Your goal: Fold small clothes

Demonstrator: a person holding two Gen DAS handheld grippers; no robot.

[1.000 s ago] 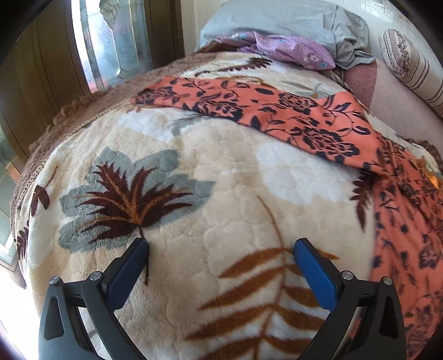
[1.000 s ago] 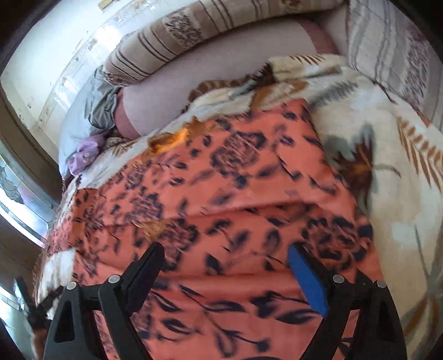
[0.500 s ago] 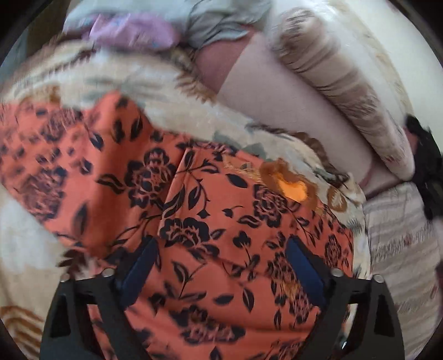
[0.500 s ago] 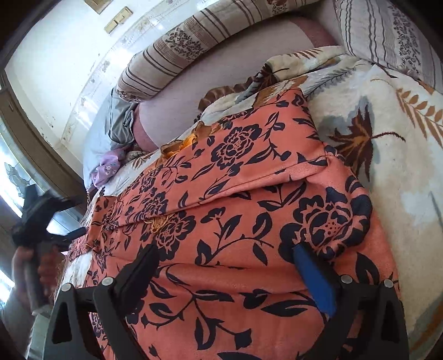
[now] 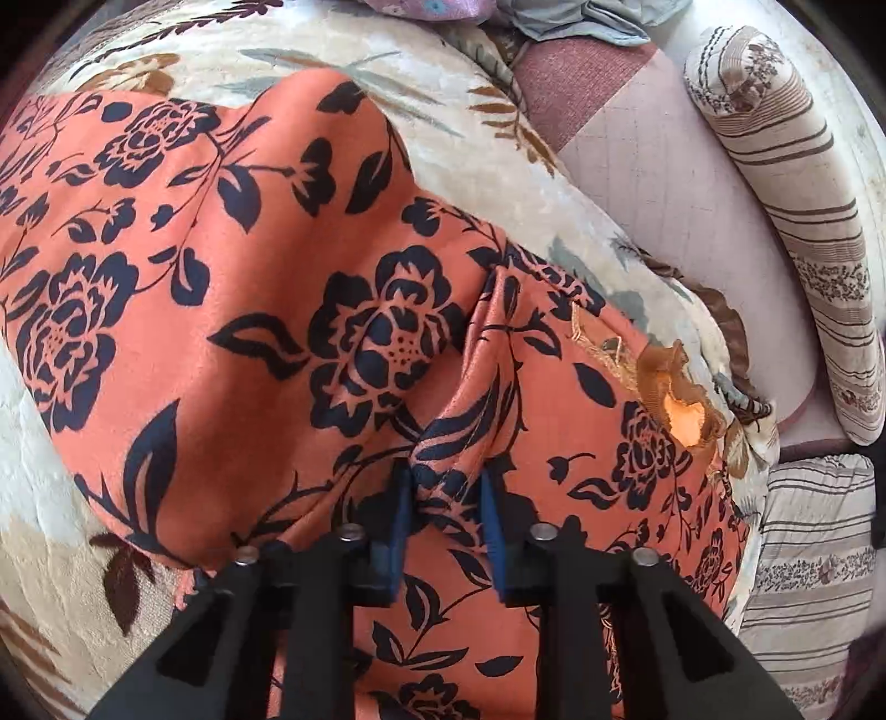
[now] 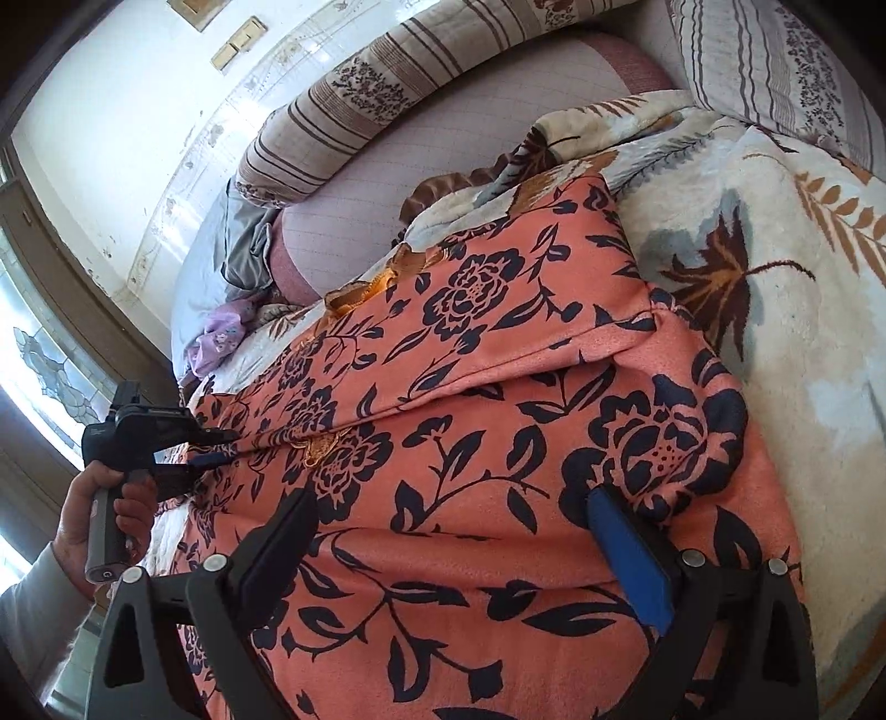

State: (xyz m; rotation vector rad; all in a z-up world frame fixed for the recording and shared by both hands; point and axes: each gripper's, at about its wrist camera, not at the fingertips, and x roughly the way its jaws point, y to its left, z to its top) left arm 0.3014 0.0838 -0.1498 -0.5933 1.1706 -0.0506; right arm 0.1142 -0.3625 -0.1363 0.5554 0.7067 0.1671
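Black tongs [image 5: 446,512], blue pads [image 6: 628,559], seemingly grey sleeve [image 6: 33,603].

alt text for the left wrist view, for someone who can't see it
The left gripper is shut on a raised fold of an orange garment with dark floral print, spread over a cream leaf-patterned blanket. A striped bolster pillow lies at right.

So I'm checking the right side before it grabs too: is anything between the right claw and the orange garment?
Nothing visible. The right claw hangs open directly over the orange floral garment; only cloth shows between its fingers.
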